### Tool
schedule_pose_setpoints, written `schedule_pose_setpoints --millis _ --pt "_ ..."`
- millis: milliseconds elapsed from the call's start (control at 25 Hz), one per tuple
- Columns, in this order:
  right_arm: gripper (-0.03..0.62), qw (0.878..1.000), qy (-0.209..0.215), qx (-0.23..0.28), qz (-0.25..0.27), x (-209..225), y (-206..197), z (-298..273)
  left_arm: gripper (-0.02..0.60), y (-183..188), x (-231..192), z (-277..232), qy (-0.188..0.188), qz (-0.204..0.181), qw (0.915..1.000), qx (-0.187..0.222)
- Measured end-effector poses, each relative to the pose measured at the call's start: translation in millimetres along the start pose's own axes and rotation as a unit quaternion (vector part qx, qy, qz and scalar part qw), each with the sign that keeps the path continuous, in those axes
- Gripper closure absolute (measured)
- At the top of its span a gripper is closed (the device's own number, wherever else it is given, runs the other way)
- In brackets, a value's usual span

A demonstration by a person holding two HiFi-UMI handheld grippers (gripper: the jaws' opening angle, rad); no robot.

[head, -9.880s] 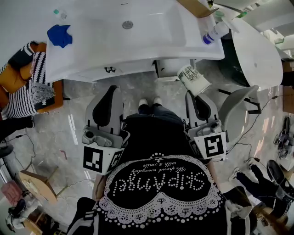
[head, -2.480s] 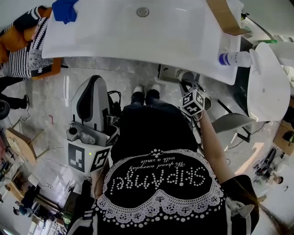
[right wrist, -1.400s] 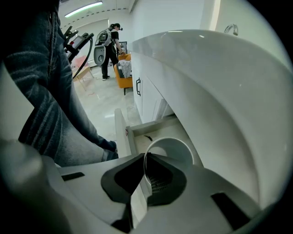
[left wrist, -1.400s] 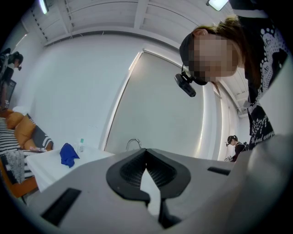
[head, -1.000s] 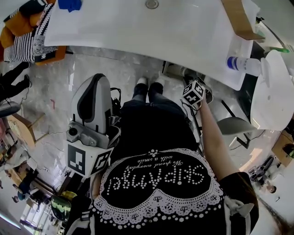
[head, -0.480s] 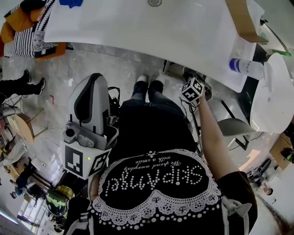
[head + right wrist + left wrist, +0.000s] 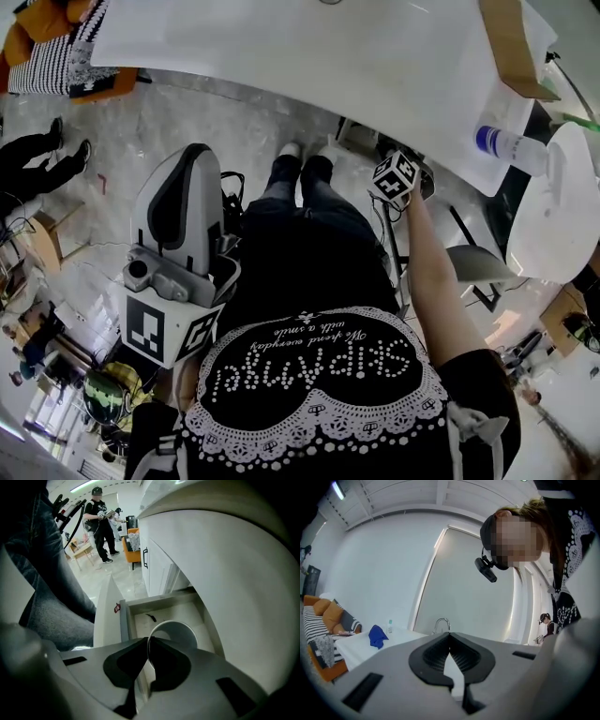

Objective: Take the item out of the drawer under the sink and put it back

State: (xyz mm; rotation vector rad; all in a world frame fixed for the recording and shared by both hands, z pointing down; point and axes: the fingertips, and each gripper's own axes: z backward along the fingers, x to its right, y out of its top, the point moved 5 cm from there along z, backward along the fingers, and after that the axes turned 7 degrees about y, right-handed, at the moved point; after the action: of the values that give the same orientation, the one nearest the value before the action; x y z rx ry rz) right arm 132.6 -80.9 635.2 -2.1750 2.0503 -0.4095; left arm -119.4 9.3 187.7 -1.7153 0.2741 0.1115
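Item 1: right gripper (image 7: pixel 149 645), lower centre of its own view, jaws clenched on the rim of a white cup (image 7: pixel 180 631). The cup lies within the open drawer (image 7: pixel 161 605), mid-frame (whether it rests on the drawer floor is unclear).

Item 2: left gripper (image 7: pixel 450 638), lower centre, jaws closed together with nothing between them.

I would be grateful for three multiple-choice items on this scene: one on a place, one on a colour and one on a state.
1. Where is the white cup? A on the countertop; B at the open drawer; C on the floor.
2. What colour is the crumpled cloth? A red; B blue; C green.
3. The right gripper is: A open; B shut, empty; C shut on the cup's rim.
Answers: B, the drawer's inside shows behind the cup; B, seen in the left gripper view; C, its jaws pinch the rim.
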Motion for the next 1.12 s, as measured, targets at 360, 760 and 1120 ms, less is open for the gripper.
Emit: schedule_pose_setpoints --millis 360,760,1120 --pt "0.569 0.999 0.019 -0.011 0.029 2.9 5.7 -9.6 0.577 -2.6 -0.1 -1.1 0.0 0.003 0.9999 -0.012" --pt "0.568 0.999 0.02 0.023 -0.023 3.1 6.1 -4.0 0.577 -4.7 2.8 -2.2 -0.013 0.005 0.9998 -0.014" --pt "0.566 0.998 0.026 0.036 -0.054 -0.5 10.3 -0.7 0.577 -5.4 -2.0 2.7 -0.017 0.009 0.9997 -0.011"
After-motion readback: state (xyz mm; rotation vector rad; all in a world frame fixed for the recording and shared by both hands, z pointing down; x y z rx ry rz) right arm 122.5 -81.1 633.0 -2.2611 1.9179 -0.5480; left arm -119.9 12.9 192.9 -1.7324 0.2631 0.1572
